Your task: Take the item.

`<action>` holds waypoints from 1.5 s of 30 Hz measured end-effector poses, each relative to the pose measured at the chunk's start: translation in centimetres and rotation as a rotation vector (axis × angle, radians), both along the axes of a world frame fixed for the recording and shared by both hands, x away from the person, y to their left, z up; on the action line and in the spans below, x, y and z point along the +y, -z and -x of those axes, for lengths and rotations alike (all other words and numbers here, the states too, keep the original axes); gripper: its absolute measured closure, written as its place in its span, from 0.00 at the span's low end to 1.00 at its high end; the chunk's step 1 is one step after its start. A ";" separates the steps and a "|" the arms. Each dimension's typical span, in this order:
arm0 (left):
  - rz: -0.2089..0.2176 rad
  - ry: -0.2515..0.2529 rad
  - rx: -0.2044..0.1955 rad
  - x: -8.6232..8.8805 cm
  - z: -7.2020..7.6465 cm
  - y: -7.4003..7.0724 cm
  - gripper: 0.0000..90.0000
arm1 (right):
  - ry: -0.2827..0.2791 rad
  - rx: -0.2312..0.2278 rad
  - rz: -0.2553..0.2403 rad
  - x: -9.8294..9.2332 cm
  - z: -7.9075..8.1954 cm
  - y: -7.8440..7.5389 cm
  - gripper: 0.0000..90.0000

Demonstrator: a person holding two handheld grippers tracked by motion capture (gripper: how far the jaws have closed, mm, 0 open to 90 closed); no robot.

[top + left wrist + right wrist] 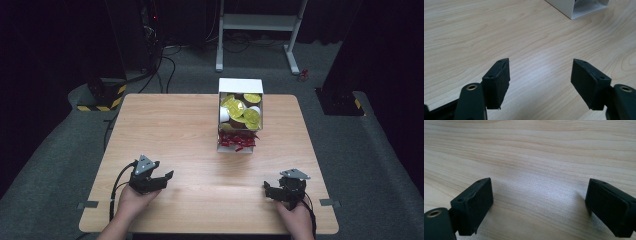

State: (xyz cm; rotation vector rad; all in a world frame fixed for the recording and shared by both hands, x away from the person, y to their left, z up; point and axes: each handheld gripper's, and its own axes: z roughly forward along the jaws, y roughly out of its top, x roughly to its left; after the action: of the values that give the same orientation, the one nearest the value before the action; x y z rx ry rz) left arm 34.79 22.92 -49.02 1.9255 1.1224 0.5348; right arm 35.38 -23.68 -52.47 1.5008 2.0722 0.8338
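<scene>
White box (240, 116) w/ yellow-lidded cups (243, 110) and red bits (237, 140) is seen at desk (190, 130) centre-far, well apart from both grippers. Left gripper (161, 176) and right gripper (274, 190) are held near front edge, jaws apart, nothing between.

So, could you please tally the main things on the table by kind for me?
White box with gold-lidded cups and red packets (too jumbled to count): 1
Handheld grippers, left gripper and right gripper, both open on the table: 2
Total: 3
</scene>
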 end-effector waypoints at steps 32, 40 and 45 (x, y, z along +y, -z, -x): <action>0.083 -0.029 -0.008 -4.1 -2.0 -3.2 0.37 | -0.071 0.001 0.004 -0.1 -1.1 0.0 0.09; 0.102 0.012 -0.027 -5.9 -1.1 -3.6 0.39 | -0.067 0.002 0.001 0.0 -1.1 0.0 0.09; 0.112 0.012 -0.043 -5.9 -1.0 -3.7 0.41 | -0.065 0.001 0.001 0.1 -1.2 0.0 0.09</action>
State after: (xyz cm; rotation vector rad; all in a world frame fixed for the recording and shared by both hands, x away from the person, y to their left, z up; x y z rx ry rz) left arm 35.75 16.99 -45.35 1.8150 1.0898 0.4945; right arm 36.59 -23.57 -52.47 1.4406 2.1313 0.8567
